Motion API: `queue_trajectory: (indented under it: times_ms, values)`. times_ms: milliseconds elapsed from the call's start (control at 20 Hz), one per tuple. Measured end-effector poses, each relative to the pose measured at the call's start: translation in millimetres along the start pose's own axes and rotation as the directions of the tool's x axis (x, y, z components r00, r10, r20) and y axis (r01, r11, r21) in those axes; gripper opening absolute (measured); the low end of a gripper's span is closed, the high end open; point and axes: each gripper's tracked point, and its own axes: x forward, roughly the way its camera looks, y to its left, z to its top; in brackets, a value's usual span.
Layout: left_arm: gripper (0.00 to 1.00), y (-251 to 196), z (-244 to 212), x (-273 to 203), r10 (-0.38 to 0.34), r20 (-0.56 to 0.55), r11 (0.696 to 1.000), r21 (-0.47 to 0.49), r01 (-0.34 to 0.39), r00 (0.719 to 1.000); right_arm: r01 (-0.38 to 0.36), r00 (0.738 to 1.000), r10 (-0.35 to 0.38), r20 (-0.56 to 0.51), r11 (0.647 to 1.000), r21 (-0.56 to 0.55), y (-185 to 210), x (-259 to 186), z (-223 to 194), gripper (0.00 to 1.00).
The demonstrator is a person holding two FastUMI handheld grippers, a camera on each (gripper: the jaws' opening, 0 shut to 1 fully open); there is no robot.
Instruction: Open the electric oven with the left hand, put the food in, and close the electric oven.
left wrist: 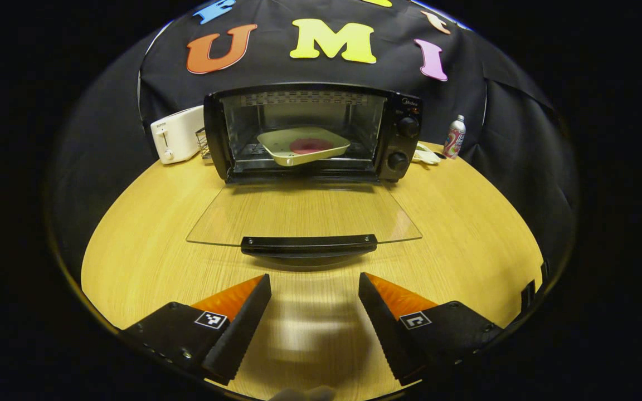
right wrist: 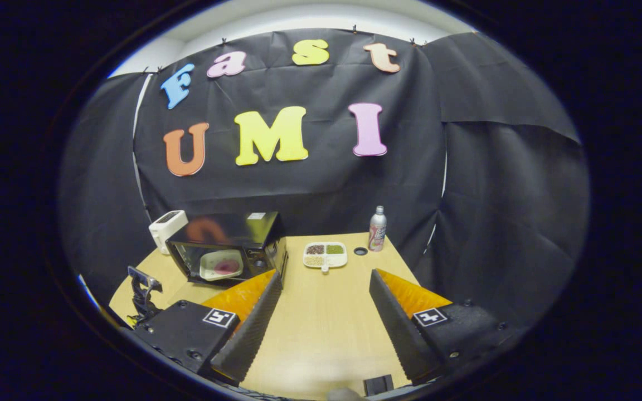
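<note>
The black electric oven [left wrist: 399, 139] stands at the back of the wooden table with its glass door [left wrist: 304, 214] folded down flat. Inside it rests a cream square plate [left wrist: 304, 146] holding pink food [left wrist: 311, 146]. My left gripper [left wrist: 314, 312] hovers open just in front of the door's black handle [left wrist: 309, 244], touching nothing. In the right gripper view the oven [right wrist: 232, 245] sits at the left with the plate [right wrist: 220, 264] visible inside. My right gripper [right wrist: 324, 312] is open and empty, well back from the oven. The other gripper [right wrist: 141, 295] shows at the lower left.
A white toaster [left wrist: 176, 135] and a small wire rack [left wrist: 203, 143] stand left of the oven. A spray can [left wrist: 455, 137] stands at the right rear. A divided white tray [right wrist: 325, 254] of grains and a small dark lid [right wrist: 360, 251] lie right of the oven.
</note>
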Motion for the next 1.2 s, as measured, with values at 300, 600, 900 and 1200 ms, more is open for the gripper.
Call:
queue_trajectory:
  times_ms: [300, 600, 900, 1200]
  values:
    - [0.96, 6.8, -5.0, 29.7, 0.026, -0.030, 0.999, 0.048, -0.025, 0.999, 0.017, 1.000, -0.017, -0.008, 1.000, 0.001, -0.9, 1.8, 0.3, 0.96]
    - [0.97, 7.9, 6.5, 30.6, 0.035, -0.015, 0.999, 0.034, -0.034, 0.999, 0.012, 1.000, -0.011, -0.026, 0.999, 0.033, 1.4, 10.9, -1.9, 1.00]
    - [0.98, 7.7, 41.7, 12.9, 0.030, 0.050, 0.999, 0.026, -0.031, 0.998, -0.009, 1.000, 0.010, -0.022, 0.998, 0.054, 9.4, 20.8, 5.0, 0.96]
    - [0.98, 5.2, 101.4, 6.8, 0.026, 0.143, 0.999, 0.014, -0.029, 0.989, -0.024, 1.000, 0.024, -0.004, 0.997, 0.069, 11.5, 28.3, 14.5, 0.96]
